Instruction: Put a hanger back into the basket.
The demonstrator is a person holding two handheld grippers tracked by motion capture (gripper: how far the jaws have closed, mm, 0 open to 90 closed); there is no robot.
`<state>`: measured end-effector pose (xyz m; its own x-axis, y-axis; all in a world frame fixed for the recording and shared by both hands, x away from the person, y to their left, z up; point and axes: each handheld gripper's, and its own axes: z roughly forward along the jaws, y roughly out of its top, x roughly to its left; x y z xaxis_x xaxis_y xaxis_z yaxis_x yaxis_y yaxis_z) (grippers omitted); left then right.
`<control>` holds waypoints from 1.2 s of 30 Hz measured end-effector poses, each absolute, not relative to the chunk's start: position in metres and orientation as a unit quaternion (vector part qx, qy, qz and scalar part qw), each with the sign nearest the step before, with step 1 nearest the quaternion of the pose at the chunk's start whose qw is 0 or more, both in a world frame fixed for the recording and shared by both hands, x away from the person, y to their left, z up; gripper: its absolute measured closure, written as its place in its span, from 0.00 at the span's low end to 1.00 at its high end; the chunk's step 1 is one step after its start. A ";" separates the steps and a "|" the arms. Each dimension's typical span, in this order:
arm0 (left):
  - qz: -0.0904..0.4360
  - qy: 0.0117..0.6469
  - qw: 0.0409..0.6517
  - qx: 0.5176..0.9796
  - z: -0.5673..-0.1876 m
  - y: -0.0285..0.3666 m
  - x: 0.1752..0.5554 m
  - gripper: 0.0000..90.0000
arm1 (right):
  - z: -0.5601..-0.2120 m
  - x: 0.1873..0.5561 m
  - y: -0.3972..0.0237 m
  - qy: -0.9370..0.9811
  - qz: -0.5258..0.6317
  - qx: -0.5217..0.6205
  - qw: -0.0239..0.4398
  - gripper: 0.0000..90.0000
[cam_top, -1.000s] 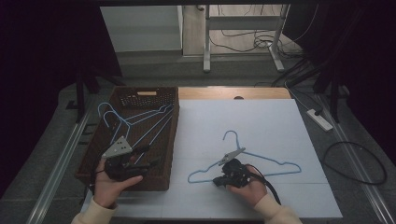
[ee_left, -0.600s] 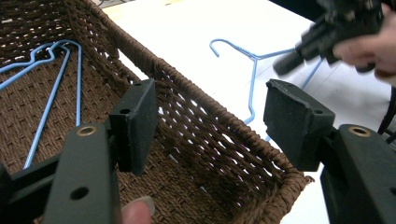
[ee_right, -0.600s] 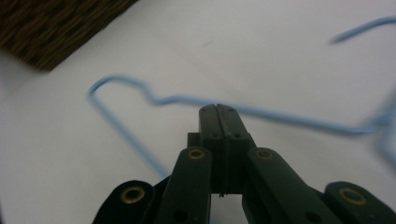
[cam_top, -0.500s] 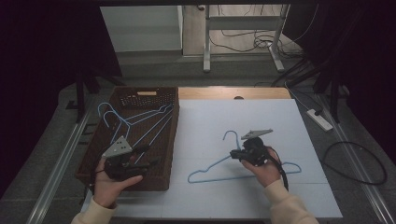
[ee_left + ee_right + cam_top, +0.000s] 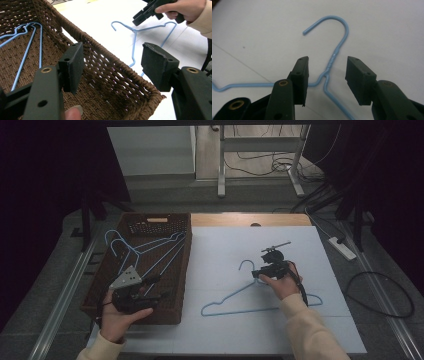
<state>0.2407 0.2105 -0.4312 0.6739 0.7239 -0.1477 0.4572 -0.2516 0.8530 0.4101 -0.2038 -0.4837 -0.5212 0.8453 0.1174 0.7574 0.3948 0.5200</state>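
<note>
**Hanger flat on the white sheet, right jaws parted over its neck**

Hanger, blue wire, lies flat on the white sheet that covers the table, to the right of the basket and apart from it.

At the left, the brown woven basket holds more blue hangers, lying slantwise on its floor. The left gripper hovers over the basket's near end, held in the left hand. Its jaws stand wide apart with nothing between them; in the left gripper view they frame the basket's rim.

Farther right, the lone hanger's hook points away from the person, its twisted neck running down to the shoulders. The right gripper, in the right hand, sits just above that neck. Its jaws have just been opening: in the right gripper view the pads stand on either side of the neck, clear of the wire, so the hanger is released.
</note>
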 end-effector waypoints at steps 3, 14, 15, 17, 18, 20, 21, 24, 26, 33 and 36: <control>0.138 0.378 0.480 0.779 -0.431 0.211 0.241 0.40 | -0.488 0.416 -0.198 0.834 0.246 0.488 0.073 0.59; 0.136 0.376 0.482 0.780 -0.432 0.210 0.241 0.40 | -0.498 0.424 -0.182 0.832 0.173 0.521 0.082 0.76; 0.136 0.376 0.482 0.780 -0.432 0.210 0.241 0.40 | -0.497 0.426 -0.180 0.829 0.164 0.528 0.085 0.78; 0.136 0.375 0.482 0.781 -0.432 0.210 0.241 0.40 | -0.496 0.428 -0.176 0.828 0.144 0.535 0.092 0.82; 0.136 0.374 0.482 0.781 -0.432 0.210 0.241 0.40 | -0.496 0.431 -0.171 0.828 0.126 0.538 0.095 0.86; 0.136 0.374 0.482 0.781 -0.432 0.210 0.241 0.40 | -0.495 0.433 -0.167 0.821 0.114 0.552 0.094 0.88; 0.136 0.374 0.482 0.781 -0.432 0.209 0.241 0.40 | -0.495 0.434 -0.167 0.817 0.112 0.559 0.091 0.90; 0.135 0.371 0.483 0.782 -0.432 0.207 0.240 0.40 | -0.494 0.437 -0.169 0.801 0.117 0.582 0.082 0.93; 0.134 0.370 0.482 0.783 -0.432 0.206 0.240 0.40 | -0.494 0.438 -0.174 0.792 0.130 0.592 0.073 0.94; 0.133 0.366 0.480 0.786 -0.432 0.201 0.239 0.40 | -0.494 0.433 -0.180 0.788 0.154 0.592 0.074 0.96; 0.132 0.363 0.479 0.788 -0.432 0.196 0.239 0.40 | -0.492 0.429 -0.181 0.792 0.162 0.584 0.077 0.96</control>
<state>0.2391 0.1965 -0.4317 0.7016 0.6987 -0.1402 0.4462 -0.2772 0.8509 0.4295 -0.1809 -0.4917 -0.3063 0.9496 0.0663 0.8997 0.2660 0.3461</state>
